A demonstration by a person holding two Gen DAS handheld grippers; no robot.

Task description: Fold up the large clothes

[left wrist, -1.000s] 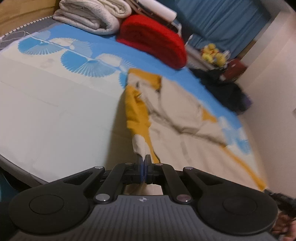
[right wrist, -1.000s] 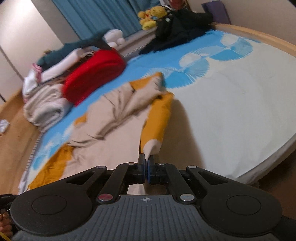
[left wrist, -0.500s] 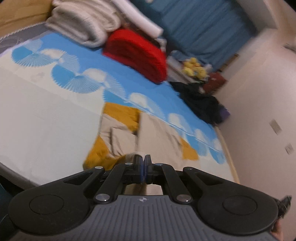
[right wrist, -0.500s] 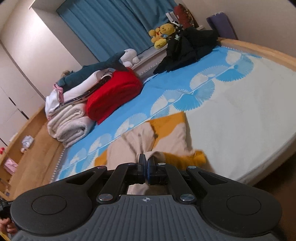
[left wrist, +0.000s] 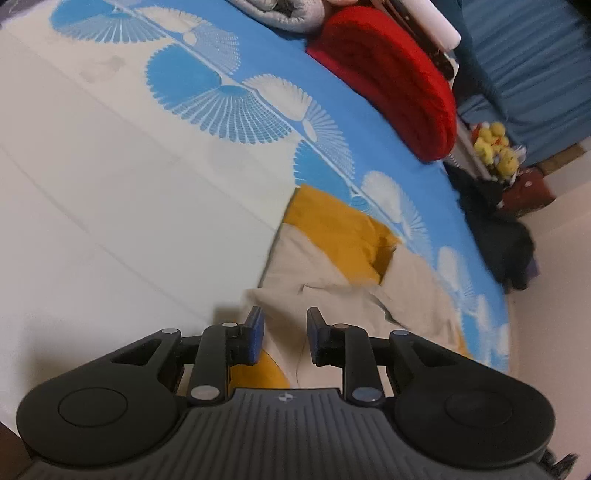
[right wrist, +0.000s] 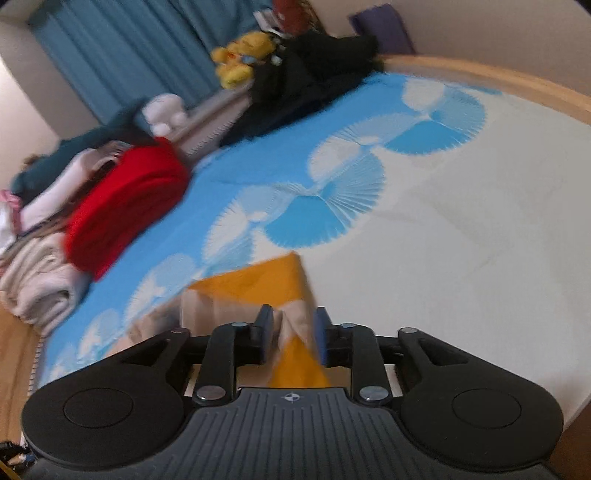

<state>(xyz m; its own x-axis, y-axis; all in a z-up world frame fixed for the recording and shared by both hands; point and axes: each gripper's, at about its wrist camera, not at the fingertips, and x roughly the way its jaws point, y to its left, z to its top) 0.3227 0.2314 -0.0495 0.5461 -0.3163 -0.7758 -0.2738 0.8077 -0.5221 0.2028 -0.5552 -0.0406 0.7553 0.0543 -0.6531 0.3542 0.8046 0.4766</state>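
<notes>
A beige and mustard-yellow garment (left wrist: 343,273) lies folded on the bed's blue and white sheet (left wrist: 110,192). My left gripper (left wrist: 284,334) is open just above the garment's near beige edge, with cloth lying between its fingers. In the right wrist view the same garment (right wrist: 258,284) shows its yellow corner on the sheet (right wrist: 461,258). My right gripper (right wrist: 293,334) is open over the garment's near edge, with a fold of beige and yellow cloth between its fingers.
A red folded blanket (left wrist: 391,81) and grey-white folded bedding (left wrist: 284,14) lie at the bed's far side. Dark clothes (left wrist: 495,236) and yellow plush toys (left wrist: 495,147) sit by the blue curtain (left wrist: 528,62). The wooden bed rim (right wrist: 498,79) curves at the right.
Both grippers carried the garment's edge forward over the garment, lowered it, and opened. The cloth they held now lies loose between the fingers.
</notes>
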